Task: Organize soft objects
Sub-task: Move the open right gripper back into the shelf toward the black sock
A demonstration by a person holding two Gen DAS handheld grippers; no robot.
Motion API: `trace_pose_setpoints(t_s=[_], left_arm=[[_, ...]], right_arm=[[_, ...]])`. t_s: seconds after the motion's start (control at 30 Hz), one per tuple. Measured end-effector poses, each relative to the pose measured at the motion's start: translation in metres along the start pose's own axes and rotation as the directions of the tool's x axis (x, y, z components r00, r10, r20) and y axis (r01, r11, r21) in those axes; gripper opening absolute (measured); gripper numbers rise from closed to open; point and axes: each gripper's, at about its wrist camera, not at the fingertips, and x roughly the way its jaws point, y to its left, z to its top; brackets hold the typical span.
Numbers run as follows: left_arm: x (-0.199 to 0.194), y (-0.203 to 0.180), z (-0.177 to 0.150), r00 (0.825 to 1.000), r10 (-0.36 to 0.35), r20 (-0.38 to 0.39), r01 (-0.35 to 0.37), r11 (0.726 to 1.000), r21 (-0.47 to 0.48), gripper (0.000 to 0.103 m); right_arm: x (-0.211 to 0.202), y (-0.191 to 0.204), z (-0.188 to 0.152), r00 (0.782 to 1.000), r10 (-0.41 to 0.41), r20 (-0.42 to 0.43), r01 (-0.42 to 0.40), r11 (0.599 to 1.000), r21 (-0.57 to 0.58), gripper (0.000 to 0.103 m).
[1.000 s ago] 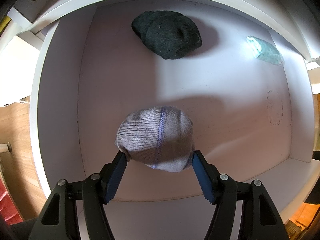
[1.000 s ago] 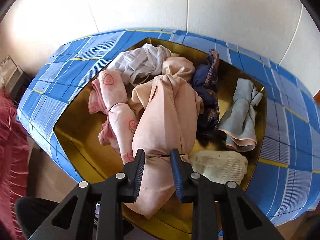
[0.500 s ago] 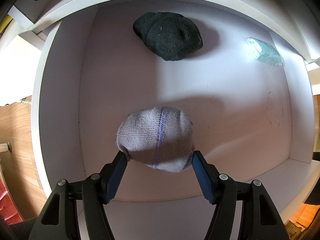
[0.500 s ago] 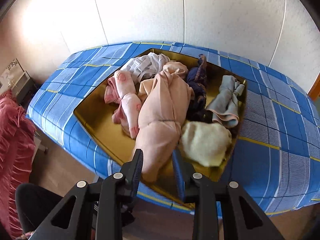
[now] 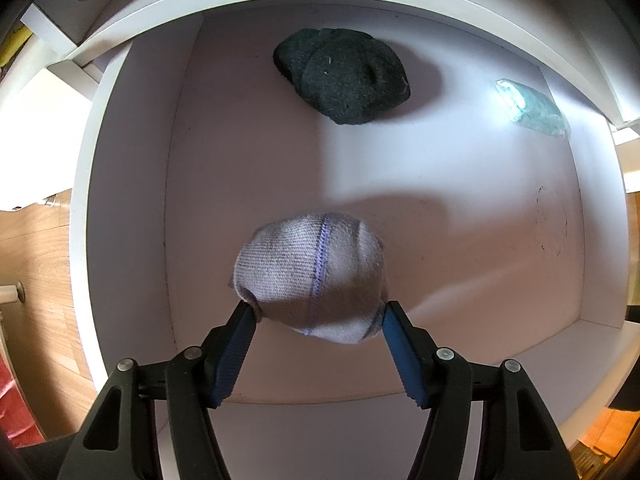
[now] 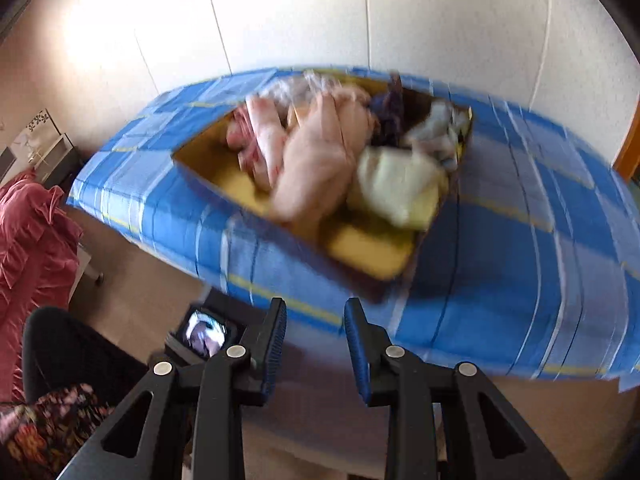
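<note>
Over a white drawer [image 5: 80,200], my left gripper [image 5: 318,307] is shut on a rolled grey sock [image 5: 312,268] with a purple seam, the blue pads pressing its two sides. A dark green sock bundle [image 5: 344,76] lies on the drawer's floor at the back. My right gripper [image 6: 315,308] is shut, with only a narrow gap and nothing between its fingers. It hangs off the near edge of the bed, well back from a yellow-lined box [image 6: 372,248] of clothes. In the box lie a peach garment [image 6: 316,168], a cream bundle [image 6: 400,184] and a pink garment [image 6: 260,140], all blurred.
A pale teal packet [image 5: 532,108] lies in the drawer's back right corner. The box sits on a bed with a blue plaid cover [image 6: 520,260]. A red cloth [image 6: 32,232] is at the left; a person's dark leg [image 6: 72,352] and a small black device [image 6: 206,336] are below.
My right gripper has drawn back from the box; the peach garment that stood between its fingers now lies in the box. The left gripper and its sock have not moved.
</note>
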Motion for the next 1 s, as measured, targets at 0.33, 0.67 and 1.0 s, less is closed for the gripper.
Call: trace_pose_setpoints(t_s=[0.33,0.67,1.0], left_arm=[[-0.004,-0.006,-0.003,1.000,0.002,0.005,-0.002,1.000,-0.001,0.065],[-0.008,0.005,-0.009,1.000,-0.003,0.013,0.004,0.998,-0.059,0.065],[-0.008,0.019,-0.010,0.999,-0.037,0.006,0.037,0.991,-0.129,0.065]], right_arm=[[0.092,-0.024,-0.089,0.971,-0.041,-0.236,0.052,0.998,0.040,0.030],[0.191,-0.024,-0.108,0.880,-0.250,-0.404,0.138,0.948,-0.287,0.038],[0.258,-0.010,-0.111,0.835,-0.497,-0.237,0.057,0.506,-0.861,0.039]])
